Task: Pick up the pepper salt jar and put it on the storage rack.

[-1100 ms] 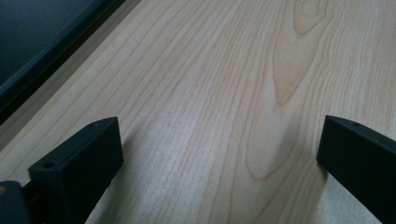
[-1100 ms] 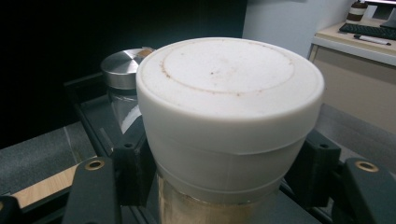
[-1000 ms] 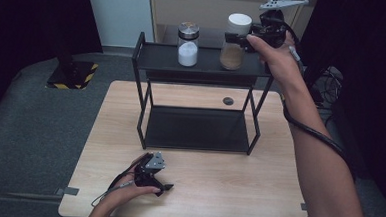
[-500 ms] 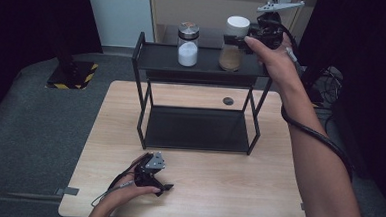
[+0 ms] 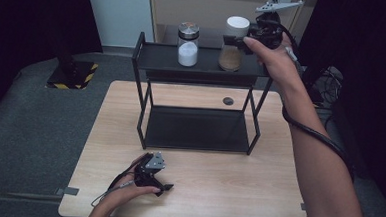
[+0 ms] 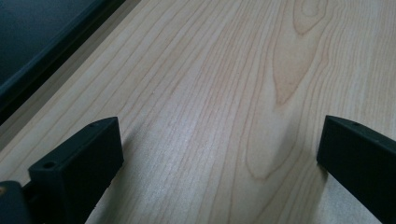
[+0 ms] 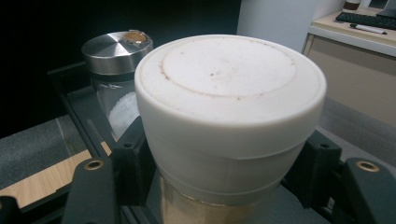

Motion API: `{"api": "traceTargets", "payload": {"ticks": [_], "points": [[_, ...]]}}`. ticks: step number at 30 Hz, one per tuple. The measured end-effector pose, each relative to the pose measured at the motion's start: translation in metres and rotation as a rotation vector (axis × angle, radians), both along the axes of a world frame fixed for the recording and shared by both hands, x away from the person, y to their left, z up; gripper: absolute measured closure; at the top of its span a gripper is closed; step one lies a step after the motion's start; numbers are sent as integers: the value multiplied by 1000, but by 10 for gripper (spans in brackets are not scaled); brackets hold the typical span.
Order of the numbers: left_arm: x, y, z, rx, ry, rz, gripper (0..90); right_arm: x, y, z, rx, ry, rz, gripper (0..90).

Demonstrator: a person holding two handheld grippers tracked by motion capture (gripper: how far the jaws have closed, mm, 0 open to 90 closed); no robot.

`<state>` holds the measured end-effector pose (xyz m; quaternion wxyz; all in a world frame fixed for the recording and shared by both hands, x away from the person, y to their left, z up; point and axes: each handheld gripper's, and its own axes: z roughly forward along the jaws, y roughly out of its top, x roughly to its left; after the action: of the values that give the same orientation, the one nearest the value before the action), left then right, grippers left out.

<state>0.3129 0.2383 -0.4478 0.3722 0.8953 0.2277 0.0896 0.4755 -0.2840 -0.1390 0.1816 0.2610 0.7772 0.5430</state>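
Note:
A jar (image 5: 232, 45) with a white lid (image 7: 229, 88) and brown powder stands on the top shelf of a black rack (image 5: 159, 54). My right gripper (image 5: 236, 40) is shut on it just under the lid, one jaw pressed on each side. Beside it on the shelf stands a glass jar of white grains (image 5: 188, 44) with a steel lid (image 7: 116, 44). My left gripper (image 5: 162, 189) lies on the wooden table (image 5: 226, 190) near the front edge, in the person's hand. It is open, and bare wood shows between its jaws (image 6: 219, 154).
The rack's lower shelf (image 5: 195, 128) holds nothing. A small black disc (image 5: 228, 101) lies on the table behind the rack. A beige cabinet (image 5: 206, 9) stands beyond the table. Grey floor and a striped black-and-yellow base (image 5: 72, 74) are at the left.
My right gripper has edged left along the top shelf and come around the white-lidded jar. The left gripper has stayed still.

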Motion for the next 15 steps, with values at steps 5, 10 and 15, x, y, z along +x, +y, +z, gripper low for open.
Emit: {"api": "traceTargets", "payload": {"ticks": [5, 10, 15], "points": [[0, 0, 0, 0, 0, 0, 0, -1, 0, 0, 1, -1, -3, 357], [0, 0, 0, 0, 0, 0, 0, -1, 1, -1, 1, -1, -3, 357], [0, 0, 0, 0, 0, 0, 0, 0, -1, 0, 14, 11, 0, 299]]}}
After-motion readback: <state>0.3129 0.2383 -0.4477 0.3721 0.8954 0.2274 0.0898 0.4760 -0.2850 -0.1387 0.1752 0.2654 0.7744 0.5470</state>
